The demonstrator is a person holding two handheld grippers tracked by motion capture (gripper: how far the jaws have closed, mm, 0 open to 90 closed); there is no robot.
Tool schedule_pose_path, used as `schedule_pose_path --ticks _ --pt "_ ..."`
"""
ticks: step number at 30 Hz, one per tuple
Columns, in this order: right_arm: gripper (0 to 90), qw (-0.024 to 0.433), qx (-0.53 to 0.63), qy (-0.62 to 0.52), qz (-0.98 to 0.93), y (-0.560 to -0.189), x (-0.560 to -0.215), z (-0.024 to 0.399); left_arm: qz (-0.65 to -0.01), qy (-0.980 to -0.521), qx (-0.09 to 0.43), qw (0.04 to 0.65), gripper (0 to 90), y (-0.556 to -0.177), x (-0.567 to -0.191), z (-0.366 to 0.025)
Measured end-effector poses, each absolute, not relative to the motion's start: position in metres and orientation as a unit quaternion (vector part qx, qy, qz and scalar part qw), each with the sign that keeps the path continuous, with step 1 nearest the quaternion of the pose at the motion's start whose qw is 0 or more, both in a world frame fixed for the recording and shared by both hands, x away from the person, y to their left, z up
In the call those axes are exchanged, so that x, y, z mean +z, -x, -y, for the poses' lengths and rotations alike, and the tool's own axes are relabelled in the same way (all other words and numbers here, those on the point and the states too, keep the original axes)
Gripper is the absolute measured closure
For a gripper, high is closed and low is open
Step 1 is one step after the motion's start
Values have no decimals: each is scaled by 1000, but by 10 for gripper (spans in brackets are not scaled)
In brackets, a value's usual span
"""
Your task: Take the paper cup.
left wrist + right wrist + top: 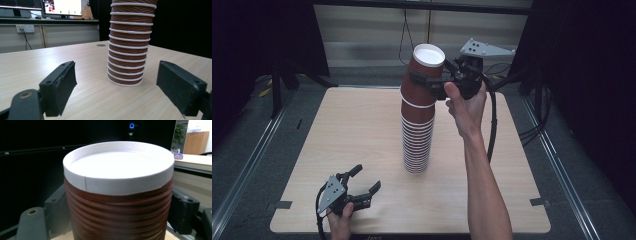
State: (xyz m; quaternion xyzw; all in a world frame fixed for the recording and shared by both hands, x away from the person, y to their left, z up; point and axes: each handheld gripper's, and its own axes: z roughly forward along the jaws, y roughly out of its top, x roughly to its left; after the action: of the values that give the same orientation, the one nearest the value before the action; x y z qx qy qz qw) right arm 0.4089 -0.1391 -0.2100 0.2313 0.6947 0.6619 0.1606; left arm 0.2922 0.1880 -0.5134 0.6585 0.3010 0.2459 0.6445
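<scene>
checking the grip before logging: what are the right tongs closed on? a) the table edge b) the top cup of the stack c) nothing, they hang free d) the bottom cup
b: the right tongs clamp the top cup with a pad on either side, above the rest of the stack.

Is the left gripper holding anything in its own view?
No. The left gripper has its fingers spread apart over bare table, short of the cup stack.
</scene>
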Motion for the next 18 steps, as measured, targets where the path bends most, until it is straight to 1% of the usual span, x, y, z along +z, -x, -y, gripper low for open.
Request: schedule_pose_path --ticks 12,18 --pt "202 157 695 -230 -663 -410 -201 147 -302 -657 247 645 158 -292 -513 -188" --pt "203 165 701 -226 -656 -408 -196 147 -304 -657 248 644 158 -292 -514 -188"
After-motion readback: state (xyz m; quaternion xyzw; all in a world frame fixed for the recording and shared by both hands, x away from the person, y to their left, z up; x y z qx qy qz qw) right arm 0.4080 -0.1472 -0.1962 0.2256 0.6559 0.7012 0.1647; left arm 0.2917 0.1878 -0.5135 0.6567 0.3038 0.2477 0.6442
